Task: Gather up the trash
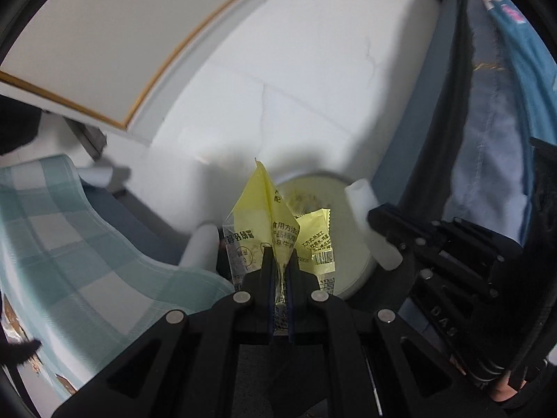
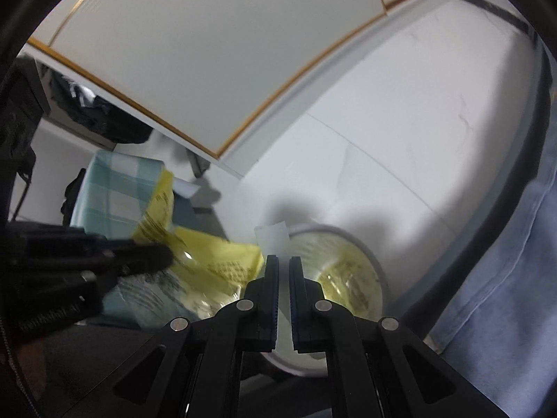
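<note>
My left hand-held gripper is clamped tight on a yellow snack wrapper — the wrapper sticks up between the jaws, just above a pale round bin on the white floor. A second yellow wrapper lies inside the bin. My right hand-held gripper hangs over the bin's rim, jaws a narrow gap apart — nothing held. Blue checked cloth to the left.

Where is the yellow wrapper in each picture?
Left wrist: yellow wrapper at center, pinched in the left gripper, in front of the round bin.
Right wrist: wrapper left of center, beside the bin.
Shared landmark: the checkered cloth.
</note>
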`<action>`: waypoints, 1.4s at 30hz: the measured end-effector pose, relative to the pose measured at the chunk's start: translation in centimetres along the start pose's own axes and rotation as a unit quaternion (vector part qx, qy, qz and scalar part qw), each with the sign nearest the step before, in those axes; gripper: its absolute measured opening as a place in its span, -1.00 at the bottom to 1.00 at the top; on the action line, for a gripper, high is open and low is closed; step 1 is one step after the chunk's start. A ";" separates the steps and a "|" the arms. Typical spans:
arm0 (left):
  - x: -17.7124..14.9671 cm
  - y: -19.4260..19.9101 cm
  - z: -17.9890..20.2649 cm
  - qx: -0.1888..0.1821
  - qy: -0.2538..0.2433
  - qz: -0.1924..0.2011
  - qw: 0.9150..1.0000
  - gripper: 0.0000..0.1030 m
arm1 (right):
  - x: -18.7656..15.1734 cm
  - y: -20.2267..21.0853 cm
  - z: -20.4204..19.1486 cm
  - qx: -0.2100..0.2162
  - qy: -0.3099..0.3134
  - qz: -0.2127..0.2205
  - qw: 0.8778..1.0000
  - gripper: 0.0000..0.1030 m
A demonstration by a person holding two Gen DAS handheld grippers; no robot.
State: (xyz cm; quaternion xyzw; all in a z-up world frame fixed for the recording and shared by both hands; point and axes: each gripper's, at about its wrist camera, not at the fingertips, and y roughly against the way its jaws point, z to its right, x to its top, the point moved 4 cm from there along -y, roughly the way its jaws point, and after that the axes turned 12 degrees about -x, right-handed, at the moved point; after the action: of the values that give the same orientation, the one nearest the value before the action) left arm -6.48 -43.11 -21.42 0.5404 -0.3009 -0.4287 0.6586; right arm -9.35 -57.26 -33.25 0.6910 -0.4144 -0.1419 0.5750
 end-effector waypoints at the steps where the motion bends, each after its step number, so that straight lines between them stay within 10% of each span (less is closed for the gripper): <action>1: 0.2 -0.4 -0.2 -0.007 0.012 -0.007 1.000 -0.97 | 0.0 -0.3 0.2 -0.001 -0.005 -0.003 1.000 -0.91; 6: 0.5 -1.9 -0.5 0.024 -0.012 -0.011 1.000 -0.97 | 0.0 -2.1 0.9 -0.009 -0.032 -0.026 0.999 -0.91; 19: 1.0 -4.9 -2.7 -0.085 0.090 -0.055 0.991 -0.92 | -0.6 -4.7 2.0 -0.020 -0.052 -0.064 0.996 -0.84; 25: 0.8 -5.6 -3.4 -0.099 0.121 -0.072 0.985 -0.72 | -1.0 -5.1 2.3 -0.024 -0.059 -0.078 0.995 -0.80; 29: 0.6 -5.4 -3.6 -0.092 0.133 -0.062 0.985 -0.12 | -1.2 -5.0 2.2 -0.027 -0.053 -0.081 0.995 -0.80; 42: 0.2 -4.9 -4.8 -0.075 0.154 -0.052 0.984 0.14 | -1.3 -3.5 2.4 -0.048 -0.054 -0.053 0.996 -0.53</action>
State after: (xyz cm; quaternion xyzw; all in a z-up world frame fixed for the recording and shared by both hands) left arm -3.40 -41.31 -27.28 0.5639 -0.1338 -0.3953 0.7126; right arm -10.31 -57.92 -37.56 0.6749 -0.3999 -0.2291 0.5763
